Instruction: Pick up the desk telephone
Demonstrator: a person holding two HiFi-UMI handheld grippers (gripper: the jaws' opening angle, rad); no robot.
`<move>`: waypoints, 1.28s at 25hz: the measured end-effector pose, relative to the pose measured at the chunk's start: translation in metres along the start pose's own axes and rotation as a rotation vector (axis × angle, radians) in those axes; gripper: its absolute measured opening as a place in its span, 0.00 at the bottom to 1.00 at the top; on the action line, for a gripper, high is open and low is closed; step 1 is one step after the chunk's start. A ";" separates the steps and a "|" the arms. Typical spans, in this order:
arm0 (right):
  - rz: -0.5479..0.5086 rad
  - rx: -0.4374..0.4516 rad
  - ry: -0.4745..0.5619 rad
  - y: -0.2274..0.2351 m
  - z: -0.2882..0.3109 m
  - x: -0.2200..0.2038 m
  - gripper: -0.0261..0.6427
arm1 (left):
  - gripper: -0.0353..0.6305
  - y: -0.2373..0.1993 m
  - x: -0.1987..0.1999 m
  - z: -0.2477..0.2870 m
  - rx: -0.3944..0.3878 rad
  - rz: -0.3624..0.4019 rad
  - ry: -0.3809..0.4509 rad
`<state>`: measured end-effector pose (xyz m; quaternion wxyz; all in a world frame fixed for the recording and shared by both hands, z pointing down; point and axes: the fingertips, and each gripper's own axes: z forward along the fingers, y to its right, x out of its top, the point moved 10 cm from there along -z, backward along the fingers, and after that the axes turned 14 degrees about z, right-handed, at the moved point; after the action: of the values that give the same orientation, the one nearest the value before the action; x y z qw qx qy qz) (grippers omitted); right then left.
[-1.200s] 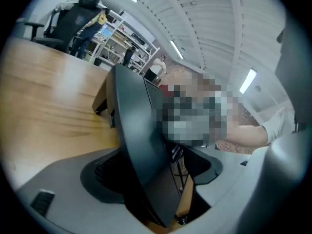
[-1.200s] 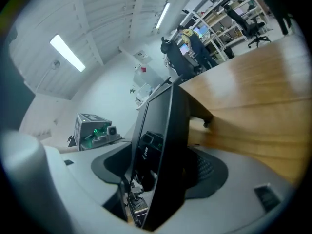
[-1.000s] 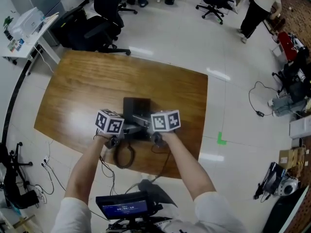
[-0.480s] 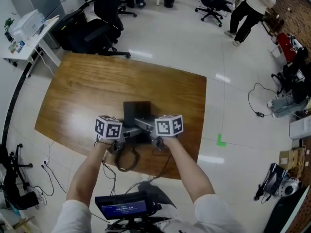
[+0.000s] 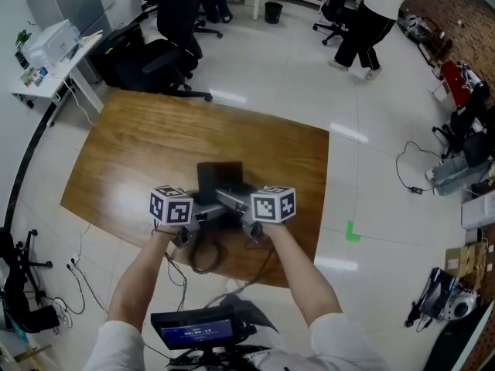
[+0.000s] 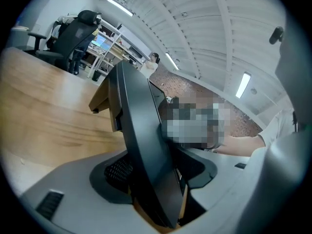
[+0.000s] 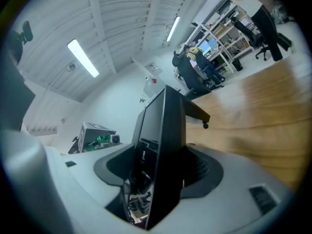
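Note:
The black desk telephone (image 5: 219,178) is near the front edge of the wooden table (image 5: 131,145), with its near end gripped from both sides. My left gripper (image 5: 203,213) holds its left edge and my right gripper (image 5: 233,202) holds its right edge. In the left gripper view the telephone (image 6: 139,126) stands as a thin dark slab between the grey jaws of my left gripper (image 6: 156,179), which are closing on it. The right gripper view shows the telephone (image 7: 165,140) wedged between the pads of my right gripper (image 7: 158,179). A dark cord (image 5: 203,252) loops down under my hands.
Black office chairs (image 5: 166,49) stand beyond the table's far left corner. A white side desk with a printer (image 5: 50,41) is at the left. A person (image 5: 367,18) walks at the far back. Cables and gear (image 5: 456,168) lie on the floor at the right.
Both grippers and the near end of the telephone have risen a little off the table. The person at the back has walked to the left.

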<state>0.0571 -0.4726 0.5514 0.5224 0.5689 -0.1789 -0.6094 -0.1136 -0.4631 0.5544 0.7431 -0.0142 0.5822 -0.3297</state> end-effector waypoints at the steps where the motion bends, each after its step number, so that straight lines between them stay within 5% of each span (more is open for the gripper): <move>1: -0.009 0.008 0.007 -0.004 -0.002 0.001 0.48 | 0.47 0.003 0.003 -0.002 0.003 0.011 0.006; 17: -0.197 0.038 0.131 -0.091 -0.044 -0.010 0.48 | 0.45 0.079 0.038 -0.053 0.008 0.160 0.162; 32: -0.369 0.094 0.249 -0.203 -0.092 -0.049 0.48 | 0.45 0.182 0.061 -0.124 0.037 0.377 0.254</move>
<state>0.0405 -0.3178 0.3842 0.3930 0.6866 -0.0338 -0.6107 -0.1295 -0.3070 0.3883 0.7125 0.1500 0.6572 -0.1949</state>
